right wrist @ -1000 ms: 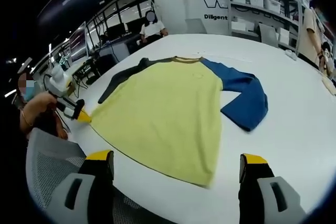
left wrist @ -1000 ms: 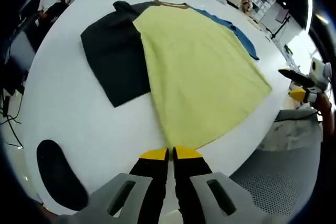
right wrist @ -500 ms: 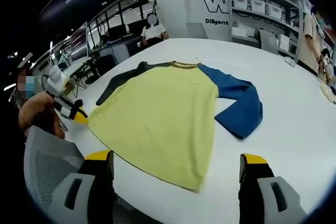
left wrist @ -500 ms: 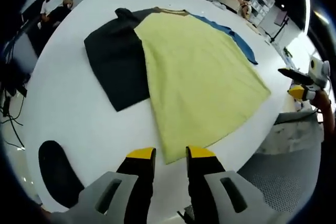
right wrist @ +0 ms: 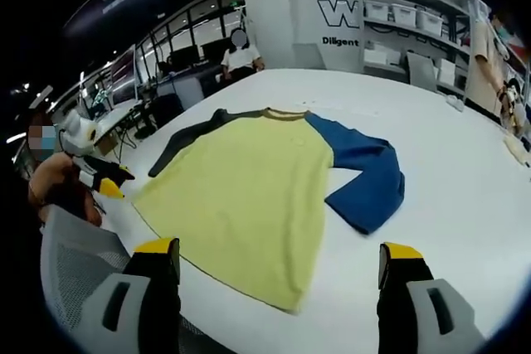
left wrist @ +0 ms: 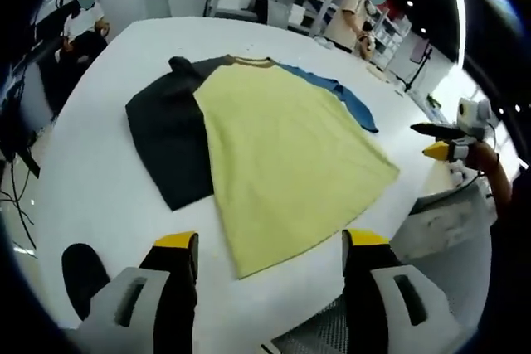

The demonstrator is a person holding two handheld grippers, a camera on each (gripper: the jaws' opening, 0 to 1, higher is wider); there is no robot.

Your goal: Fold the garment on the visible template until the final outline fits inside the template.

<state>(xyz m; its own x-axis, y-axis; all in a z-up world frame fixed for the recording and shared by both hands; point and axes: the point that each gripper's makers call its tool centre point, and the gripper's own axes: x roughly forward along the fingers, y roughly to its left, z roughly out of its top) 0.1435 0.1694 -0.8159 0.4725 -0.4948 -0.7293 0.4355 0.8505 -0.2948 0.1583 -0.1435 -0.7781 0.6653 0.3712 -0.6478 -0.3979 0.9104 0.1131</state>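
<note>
A shirt [left wrist: 282,143] is laid flat on a white surface [left wrist: 99,163], its yellow body spread wide. In the left gripper view a dark sleeve [left wrist: 170,143] is spread out to one side of the body; a blue sleeve [left wrist: 348,101] is seen along the far side. In the right gripper view the blue sleeve [right wrist: 365,176] is bent back toward the body, and the dark sleeve [right wrist: 195,134] runs out on the opposite side.

The shirt's hem lies near the surface's near edge, with a strip of bare white between hem and edge. Broad bare surface is seen beyond the blue sleeve and past the collar.

The left tongs [left wrist: 270,250] are held wide apart, nothing between them, just off the hem corner. The right tongs [right wrist: 278,259] are likewise spread wide and hold nothing, above the edge of the surface near the hem.

A dark oval patch [left wrist: 83,275] is noted on the surface beside the left tongs. A mesh chair back [right wrist: 75,271] stands at the surface's edge. Shelves [right wrist: 398,18] are seen behind.
</note>
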